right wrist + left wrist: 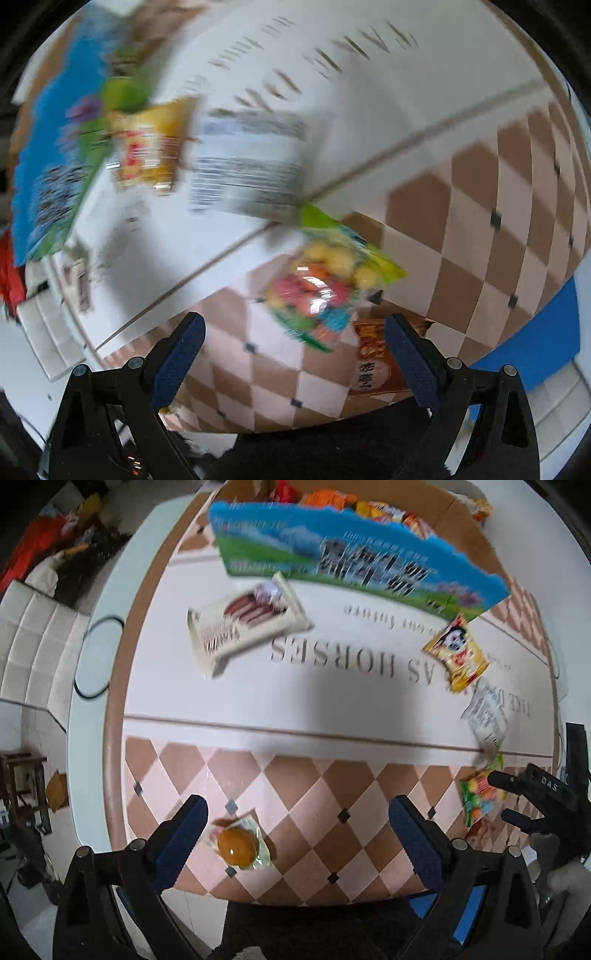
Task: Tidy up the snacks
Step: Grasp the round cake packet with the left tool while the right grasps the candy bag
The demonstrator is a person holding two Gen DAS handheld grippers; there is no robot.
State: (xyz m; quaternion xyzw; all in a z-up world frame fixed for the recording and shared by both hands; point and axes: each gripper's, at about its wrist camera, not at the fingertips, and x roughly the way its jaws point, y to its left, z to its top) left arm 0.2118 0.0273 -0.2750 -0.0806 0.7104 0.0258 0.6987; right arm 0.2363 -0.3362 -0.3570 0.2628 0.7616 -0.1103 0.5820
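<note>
My left gripper (299, 812) points down at the tablecloth, jaws wide open. A clear packet with an orange bun (238, 843) lies between its fingers, close to the left finger (184, 834), and no pad presses on it. A white chocolate-stick pack (247, 627), a yellow pack (456, 653) and a white sachet (485, 720) lie further out. My right gripper (293, 325) is open above a colourful candy bag (325, 288), with a brown pack (373, 362) by its right finger. The right gripper (502, 797) also shows at the right, at the candy bag (476, 797).
A cardboard box with a blue and green printed side (354, 550) holds several snacks at the table's far end. The tablecloth (332, 775) has a checked border at the near table edge. A white sofa (33, 638) stands off to the left. The right wrist view is blurred.
</note>
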